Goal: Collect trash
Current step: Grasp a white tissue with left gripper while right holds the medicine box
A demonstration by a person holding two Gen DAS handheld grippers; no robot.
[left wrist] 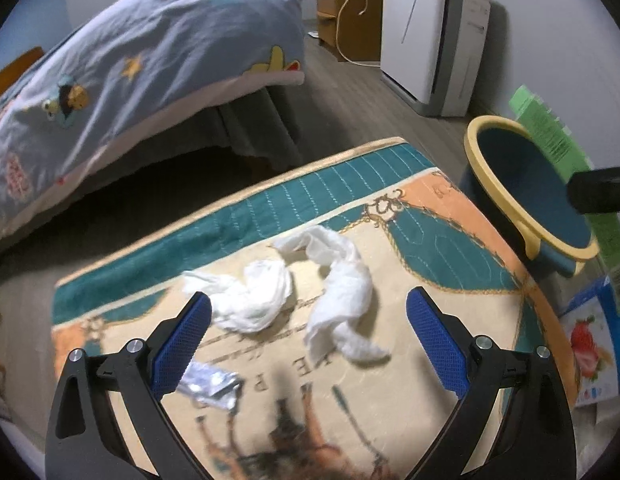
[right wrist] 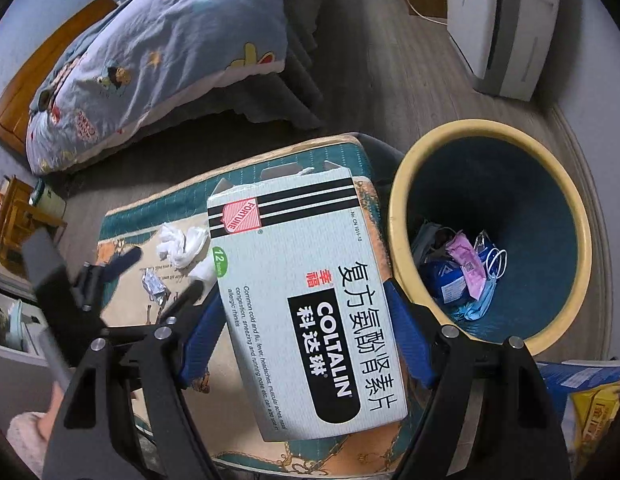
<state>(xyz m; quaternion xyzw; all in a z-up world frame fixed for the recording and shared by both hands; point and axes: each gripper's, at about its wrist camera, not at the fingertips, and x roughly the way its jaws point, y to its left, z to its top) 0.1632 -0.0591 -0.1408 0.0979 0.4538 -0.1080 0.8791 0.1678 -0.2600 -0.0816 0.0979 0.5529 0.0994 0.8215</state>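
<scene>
Two crumpled white tissues (left wrist: 250, 300) (left wrist: 341, 300) and a silver foil blister pack (left wrist: 210, 384) lie on a teal and beige patterned cushion (left wrist: 429, 248). My left gripper (left wrist: 310, 297) hangs open just above them, with the tissues between its blue pads (left wrist: 437, 344) but untouched. My right gripper (right wrist: 306, 320) is shut on a white Coltalin medicine box (right wrist: 306, 304), holding it above the cushion beside the bin. The dark blue trash bin (right wrist: 397, 216) with a yellow rim holds face masks and wrappers (right wrist: 465, 272). The left gripper (right wrist: 162, 275) also shows in the right wrist view, near the tissues (right wrist: 182, 244).
A bed with a blue cartoon quilt (left wrist: 150, 60) stands behind the cushion. A white appliance (left wrist: 421, 32) and a wooden cabinet (left wrist: 329, 0) line the far wall. A strawberry-print box (left wrist: 589, 344) and a yellow packet (right wrist: 597, 412) lie by the bin (left wrist: 489, 184).
</scene>
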